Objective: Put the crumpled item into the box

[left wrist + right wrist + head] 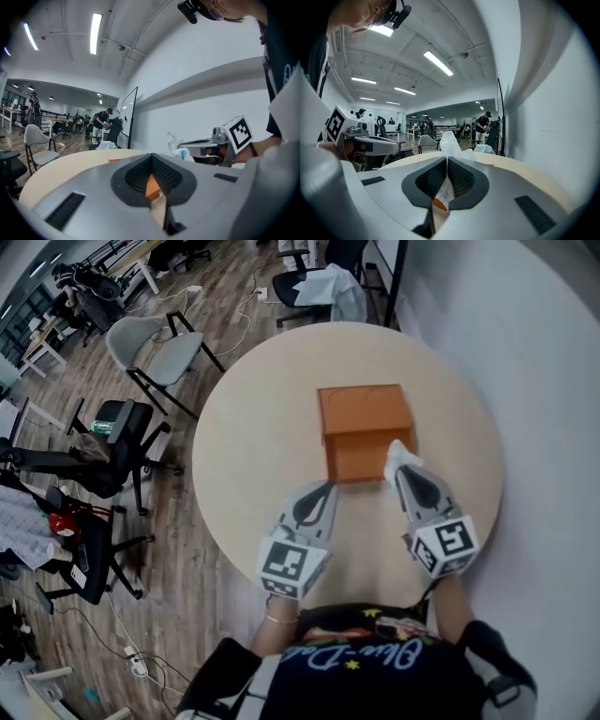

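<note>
- The counter (244, 437) is round, with a pale beige top, and stands just beside a plain white wall (525, 352).
- The floor (187, 549) is brown wood plank, with cables trailing across it.
- A grey chair (141, 338) and black office chairs (112, 442) stand off the counter's left side. The gripper views show a long open office with strip ceiling lights (438, 63) and people standing far back.
- An orange box (361, 423) sits near the counter's middle.
- The right gripper (401, 470) has its jaws pinched on the white crumpled item (400, 454), at the box's near right corner.
- The left gripper (327, 487) has its jaws together with nothing in them, the tip just beside the box's near left corner.
- Each gripper's cube bears black-and-white square markers.
- The person's black shirt carries pale blue cursive lettering (361, 652), which I cannot read.
</note>
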